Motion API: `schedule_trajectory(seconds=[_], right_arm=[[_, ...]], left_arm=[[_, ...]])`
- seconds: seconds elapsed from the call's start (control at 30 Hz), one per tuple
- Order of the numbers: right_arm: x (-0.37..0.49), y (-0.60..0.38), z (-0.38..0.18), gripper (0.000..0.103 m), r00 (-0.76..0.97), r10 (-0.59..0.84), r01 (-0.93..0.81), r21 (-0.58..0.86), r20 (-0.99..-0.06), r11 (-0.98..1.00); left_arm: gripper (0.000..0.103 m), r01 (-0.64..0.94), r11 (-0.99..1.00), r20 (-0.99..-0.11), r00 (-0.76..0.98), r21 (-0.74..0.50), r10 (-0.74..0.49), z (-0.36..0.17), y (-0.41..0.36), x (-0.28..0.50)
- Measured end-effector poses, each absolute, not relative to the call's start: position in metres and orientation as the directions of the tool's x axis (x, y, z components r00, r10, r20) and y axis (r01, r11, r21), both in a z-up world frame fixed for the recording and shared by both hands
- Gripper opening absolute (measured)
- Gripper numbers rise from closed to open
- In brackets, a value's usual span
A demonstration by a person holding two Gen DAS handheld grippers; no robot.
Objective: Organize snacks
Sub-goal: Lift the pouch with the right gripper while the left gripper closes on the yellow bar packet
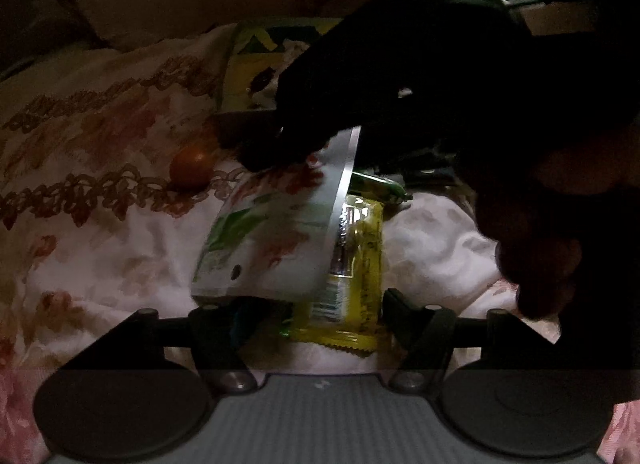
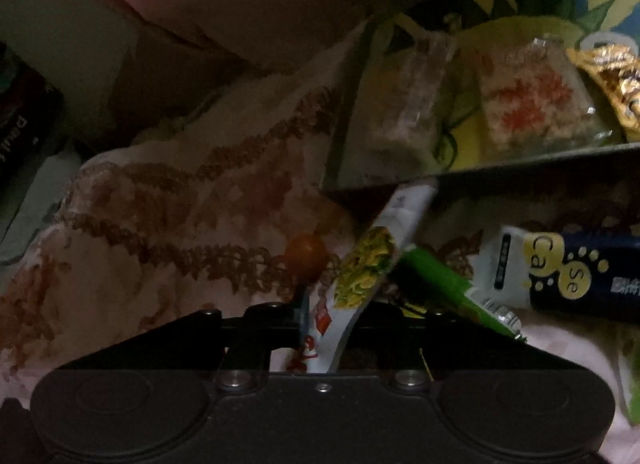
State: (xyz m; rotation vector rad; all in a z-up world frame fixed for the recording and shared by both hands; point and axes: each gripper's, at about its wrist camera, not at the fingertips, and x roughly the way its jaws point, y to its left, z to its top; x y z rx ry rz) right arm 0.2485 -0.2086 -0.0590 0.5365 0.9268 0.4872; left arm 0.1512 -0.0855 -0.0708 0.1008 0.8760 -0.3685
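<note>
Right gripper [image 2: 320, 328] jaws pinch the white flat snack pouch [image 2: 360, 276]; left gripper [image 1: 308, 308] jaws gape around the yellow crinkled packet [image 1: 356, 264], on the floral bedsheet [image 1: 100, 192]. Beyond, a small orange ball [image 2: 306, 256], then the box of snacks [image 2: 460, 168], room dim.

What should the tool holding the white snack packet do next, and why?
Probably lift the white snack packet with red and green print toward the open yellow patterned box just behind it. The right tool looks shut on the packet's edge, and two clear-wrapped snacks already lie inside that box.
</note>
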Motion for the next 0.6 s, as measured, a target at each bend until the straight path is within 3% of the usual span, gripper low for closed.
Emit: schedule_trajectory(seconds=[0.37, 0.6], right_arm=[[0.242, -0.232, -0.030, 0.007, 0.619, 0.531, -0.159, 0.570, -0.579, 0.806], [0.239, -0.240, -0.020, 0.007, 0.662, 0.501, -0.162, 0.545, -0.558, 0.822]], left_arm=[[0.053, 0.408, 0.913, -0.746, 0.602, -0.018, -0.283, -0.075, -0.102, 0.161], [0.052, 0.423, 0.905, -0.742, 0.617, 0.032, -0.262, -0.074, -0.109, 0.155]])
